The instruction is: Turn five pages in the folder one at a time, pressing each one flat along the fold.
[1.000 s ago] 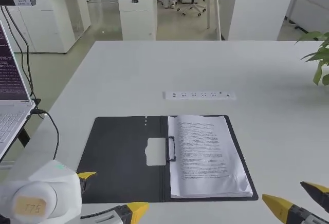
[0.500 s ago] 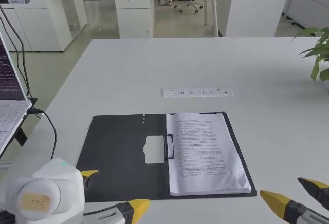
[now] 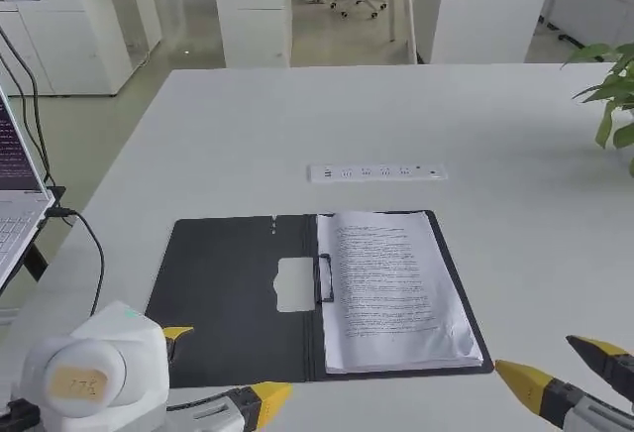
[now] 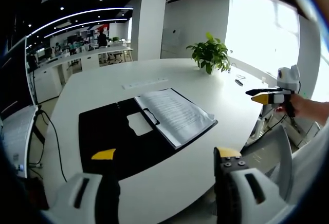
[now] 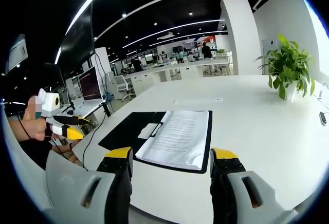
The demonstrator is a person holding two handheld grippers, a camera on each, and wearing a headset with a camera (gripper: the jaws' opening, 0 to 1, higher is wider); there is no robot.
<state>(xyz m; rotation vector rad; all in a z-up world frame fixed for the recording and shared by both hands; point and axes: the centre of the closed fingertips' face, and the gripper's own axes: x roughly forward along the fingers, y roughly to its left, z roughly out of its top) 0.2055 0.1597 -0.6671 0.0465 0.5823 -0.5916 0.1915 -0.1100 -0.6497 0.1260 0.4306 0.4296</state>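
A black folder (image 3: 228,293) lies open on the white table, with a stack of printed pages (image 3: 391,288) on its right half under a clip (image 3: 325,278) at the spine. My left gripper (image 3: 223,365) hovers open at the folder's near left corner, holding nothing. Off the near right corner, my right gripper (image 3: 543,356) is open too and clear of the pages. In the left gripper view the open left gripper (image 4: 165,153) faces the folder (image 4: 103,131) and pages (image 4: 175,112). In the right gripper view the right gripper (image 5: 171,153) faces the pages (image 5: 177,134).
A white power strip (image 3: 376,171) lies just beyond the folder. A laptop (image 3: 15,194) with a black cable (image 3: 84,244) sits at the left edge. A potted plant (image 3: 609,95) stands at the far right. The table's near edge runs just under both grippers.
The head camera has shifted slightly, so the folder sits a little higher in the picture. Folder, pages and both open grippers hold their places.
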